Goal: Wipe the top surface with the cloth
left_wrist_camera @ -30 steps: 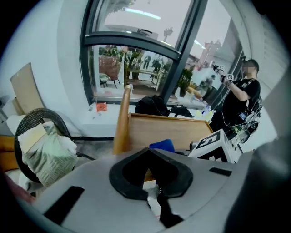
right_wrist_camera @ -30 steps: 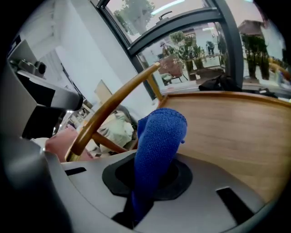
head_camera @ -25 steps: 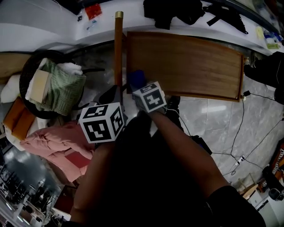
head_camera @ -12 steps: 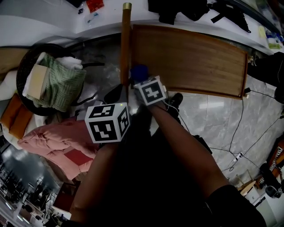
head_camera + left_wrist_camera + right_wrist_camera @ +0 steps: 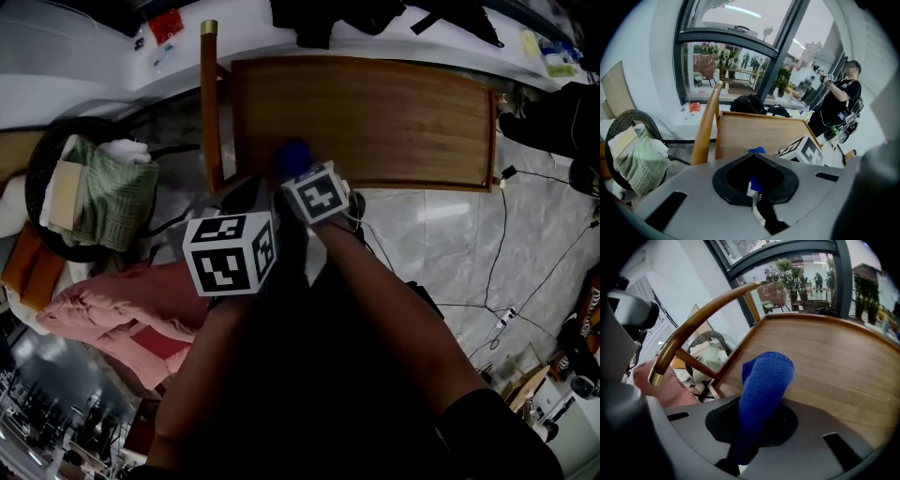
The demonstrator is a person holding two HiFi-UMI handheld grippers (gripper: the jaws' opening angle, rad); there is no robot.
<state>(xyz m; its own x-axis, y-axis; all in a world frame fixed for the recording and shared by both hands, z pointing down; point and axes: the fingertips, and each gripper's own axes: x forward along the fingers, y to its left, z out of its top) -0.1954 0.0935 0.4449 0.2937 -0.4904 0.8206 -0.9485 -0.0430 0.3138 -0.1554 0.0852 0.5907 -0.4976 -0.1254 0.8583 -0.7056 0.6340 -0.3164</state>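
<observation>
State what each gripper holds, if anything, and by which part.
The right gripper pinches the blue woven cloth by its lower end; the rest stands free. The left gripper looks shut on nothing.

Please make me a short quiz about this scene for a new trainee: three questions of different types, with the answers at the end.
1. True or false: the blue cloth is clamped in the left gripper.
2. Multiple choice: in the head view, the dark basket lies A) left of the wooden top, B) right of it, C) on it.
3. Fill in: the wooden rail beside the top ends in a ___-coloured cap.

Key: 1 false, the right gripper holds it. 2 A. 3 gold.
</observation>
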